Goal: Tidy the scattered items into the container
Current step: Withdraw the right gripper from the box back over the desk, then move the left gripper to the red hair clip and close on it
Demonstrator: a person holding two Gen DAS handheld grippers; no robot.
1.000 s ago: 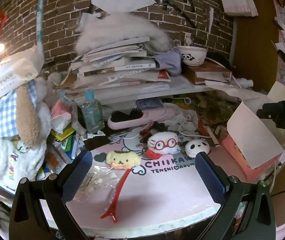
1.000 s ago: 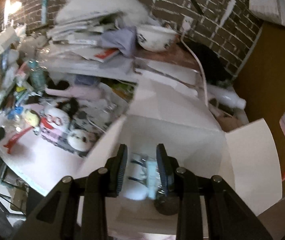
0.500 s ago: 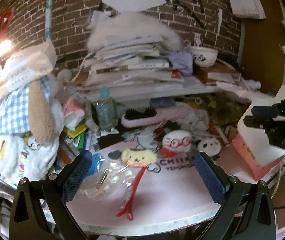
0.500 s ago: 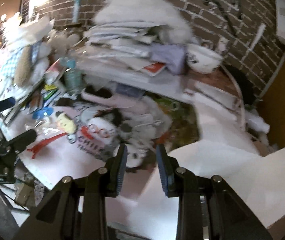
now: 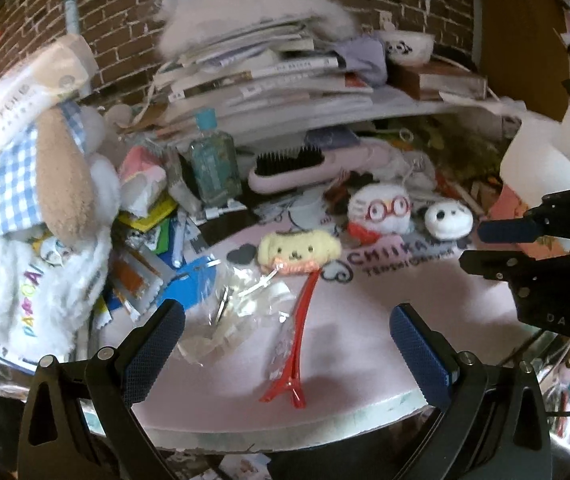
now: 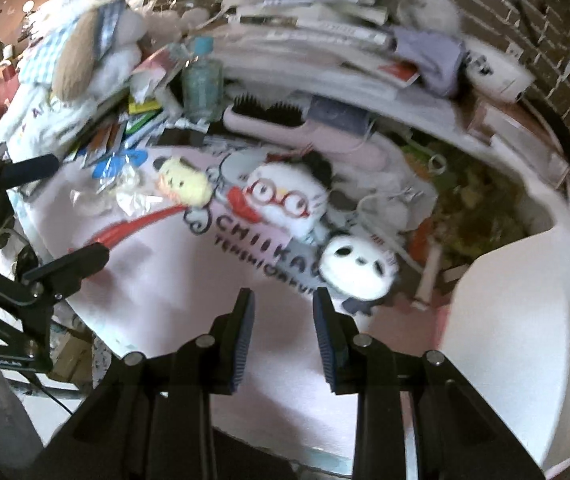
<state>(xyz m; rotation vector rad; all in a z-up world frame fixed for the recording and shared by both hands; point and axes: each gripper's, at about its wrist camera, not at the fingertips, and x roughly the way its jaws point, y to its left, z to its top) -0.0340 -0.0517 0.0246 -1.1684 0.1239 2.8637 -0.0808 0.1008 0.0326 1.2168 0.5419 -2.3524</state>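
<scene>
Tidying looks barely advanced: panda plush (image 6: 355, 270), glasses plush (image 6: 287, 204), yellow plush (image 5: 299, 250), red clip (image 5: 295, 340) and clear packet (image 5: 237, 312) lie on the desk (image 5: 365, 340), outside the white box (image 6: 505, 340). Left gripper (image 5: 285, 356) spread wide, empty; right gripper (image 6: 283, 340) narrowly parted, empty, nearest the panda plush.

Both grippers were matte black frames with triangular cut-outs and silver screws at the joints. The left gripper (image 5: 285, 344) carried blue cross-hatched pads (image 5: 153, 354); the right gripper (image 6: 283, 344) had ribbed blue pads (image 6: 245, 340) and white "DAS" lettering.
</scene>
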